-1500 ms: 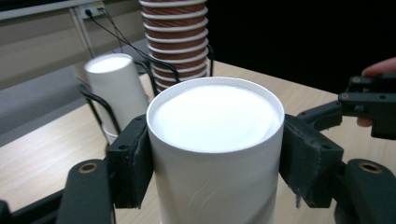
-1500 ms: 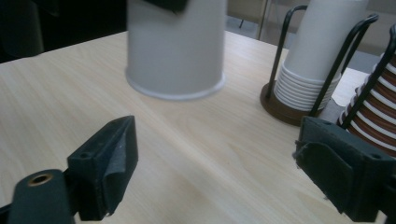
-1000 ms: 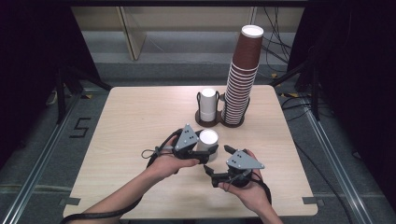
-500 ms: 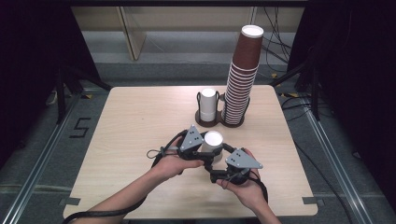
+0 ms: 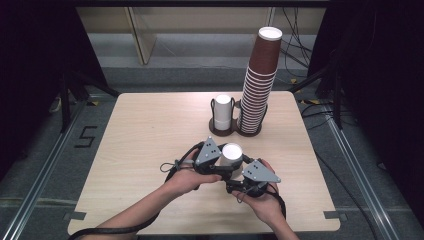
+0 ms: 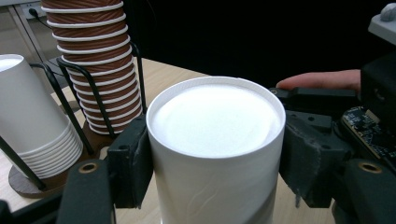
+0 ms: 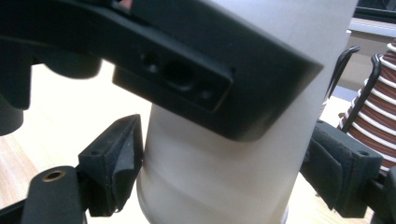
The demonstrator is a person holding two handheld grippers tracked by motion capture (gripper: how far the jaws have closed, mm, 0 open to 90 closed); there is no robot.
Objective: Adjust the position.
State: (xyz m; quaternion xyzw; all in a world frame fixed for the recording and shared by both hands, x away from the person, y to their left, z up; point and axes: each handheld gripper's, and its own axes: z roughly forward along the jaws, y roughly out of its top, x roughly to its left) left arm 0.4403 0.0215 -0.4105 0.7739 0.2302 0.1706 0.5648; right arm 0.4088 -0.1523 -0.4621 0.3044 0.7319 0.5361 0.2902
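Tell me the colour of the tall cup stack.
Brown with white rims; the tall cup stack shows best in the high view.

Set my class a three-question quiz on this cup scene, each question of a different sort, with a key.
1. True or false: the left gripper is shut on the white cup.
2. Which stack is taller in the holder? A white cups B brown cups
3. Fill in: the right gripper has its jaws around the white cup's ____ part.

Key: 1 true. 2 B. 3 lower; the jaws have just been closing, the left pad at the wall, the right pad apart.
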